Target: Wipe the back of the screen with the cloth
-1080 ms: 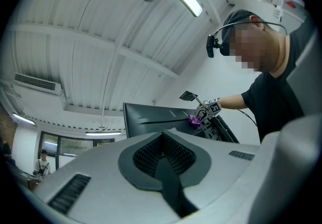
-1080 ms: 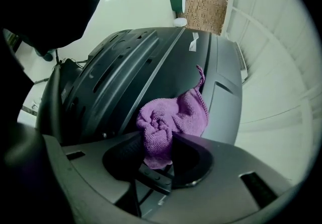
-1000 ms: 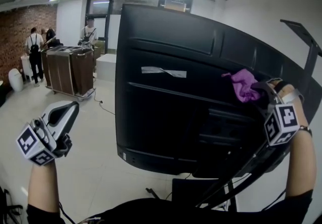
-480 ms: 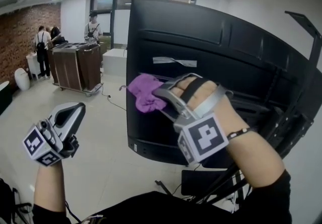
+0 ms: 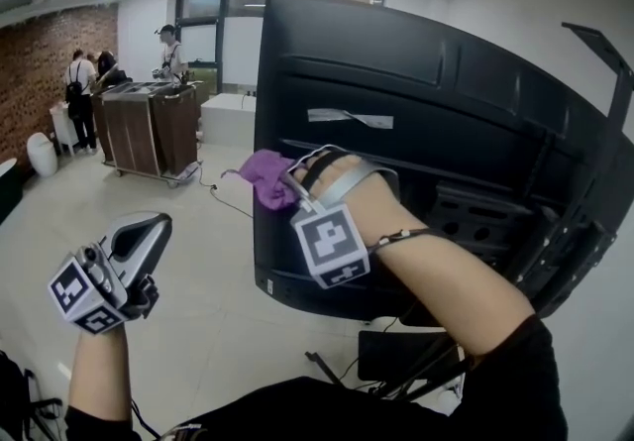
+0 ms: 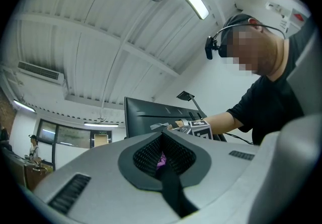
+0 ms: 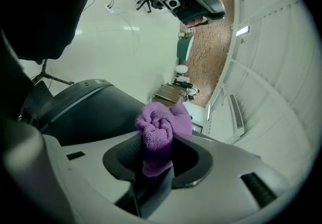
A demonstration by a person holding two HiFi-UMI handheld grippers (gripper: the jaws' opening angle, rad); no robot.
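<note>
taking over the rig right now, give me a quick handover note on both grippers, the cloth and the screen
Right gripper: shut on the purple cloth, up at the left edge of the screen back. Whether the cloth touches the panel is not clear.
Left gripper: shut, empty, held low on the left, apart from the screen.
Done: cloth gripped and brought to the panel.
Left: wipe across the back. A tape strip sits on the upper part, probably best wiped around. Nothing shows which areas are already wiped.
</note>
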